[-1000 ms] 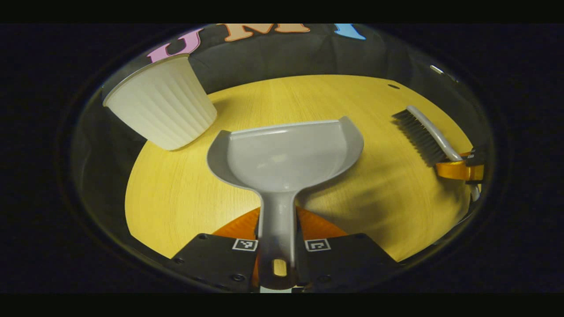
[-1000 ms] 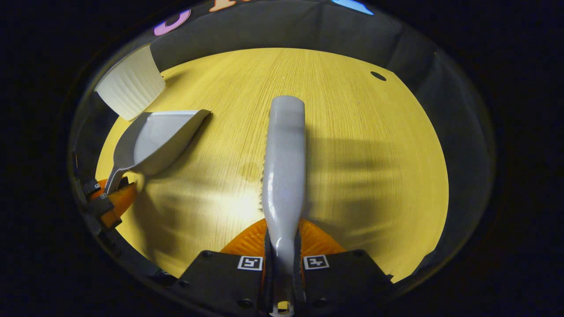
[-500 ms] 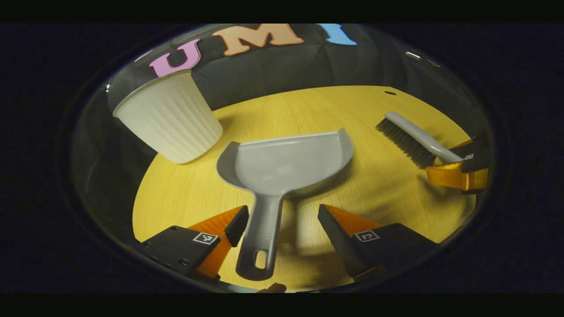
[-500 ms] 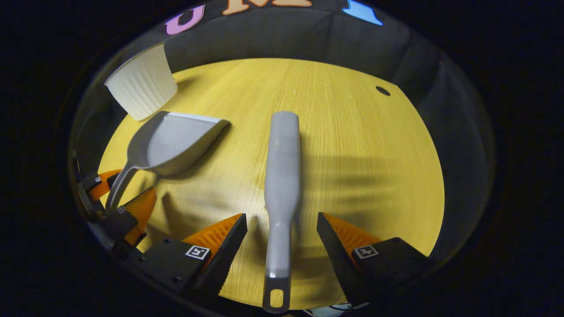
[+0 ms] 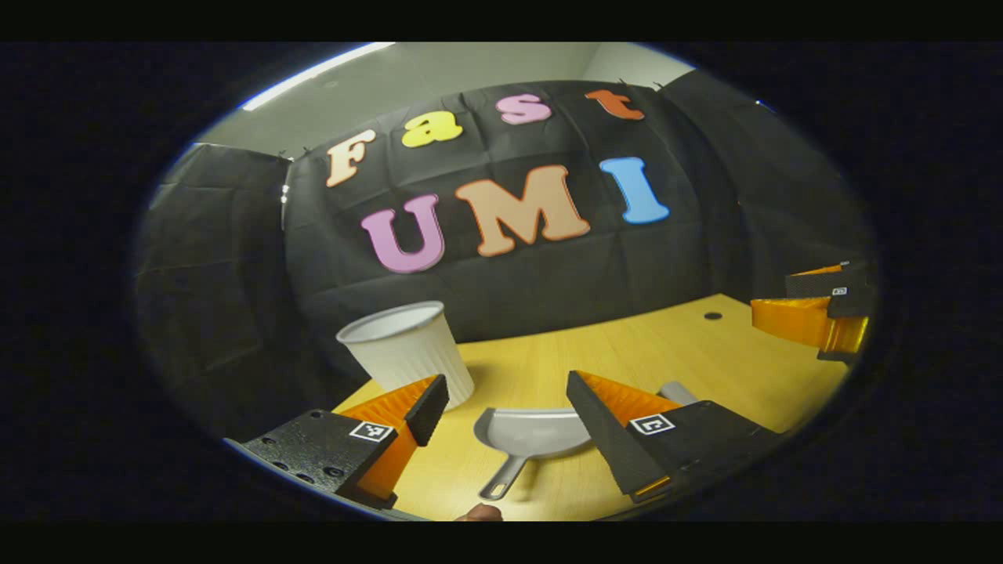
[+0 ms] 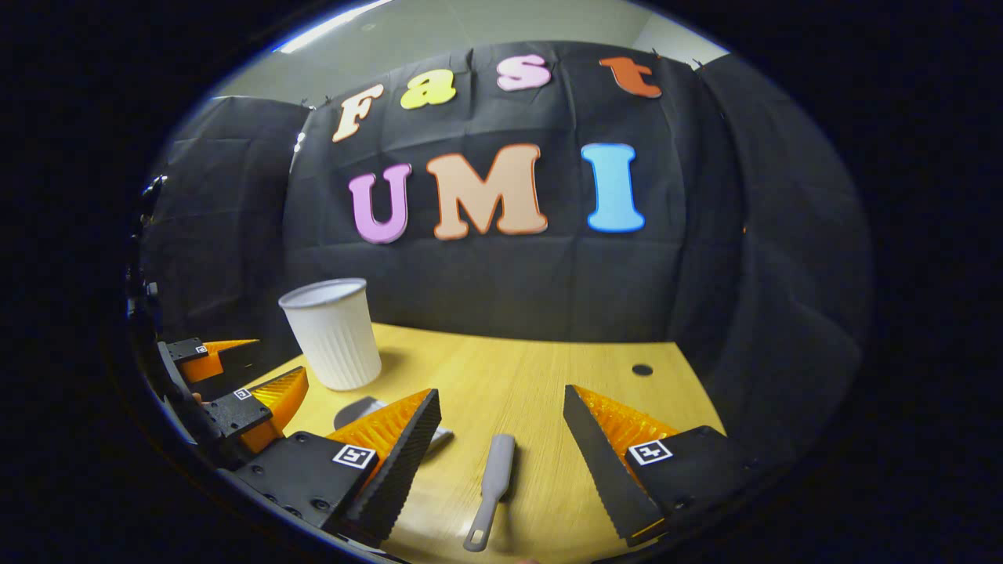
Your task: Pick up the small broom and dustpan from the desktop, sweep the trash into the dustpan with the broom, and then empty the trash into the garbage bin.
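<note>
Both grippers hang above the counter [image 6: 517, 376], lifted off their tools with nothing between their fingers. In the left gripper view, the left gripper [image 5: 508, 390] has its fingers spread wide, and the dustpan [image 5: 533, 432] lies flat on the counter below the gap, its handle pointing toward the near edge. The bin [image 5: 407, 351], a white ribbed cup-shaped tub, stands upright just behind and to the left of the dustpan, near the counter's back-left corner against the black cloth wall. In the same view the right gripper [image 5: 811, 309] shows far to the right of the bin, over the counter's right side. In the right gripper view, the right gripper [image 6: 501, 401] is likewise wide open, and the broom [image 6: 494, 482] lies on the counter below it, well to the right of the bin [image 6: 333, 333], handle end toward the near edge. The dustpan [image 6: 356, 409] peeks out beside the bin's base, partly hidden by a finger, and the left gripper [image 6: 235, 372] hovers to the left of the bin. A small dark hole [image 6: 642, 369] marks the counter far to the bin's right.
</note>
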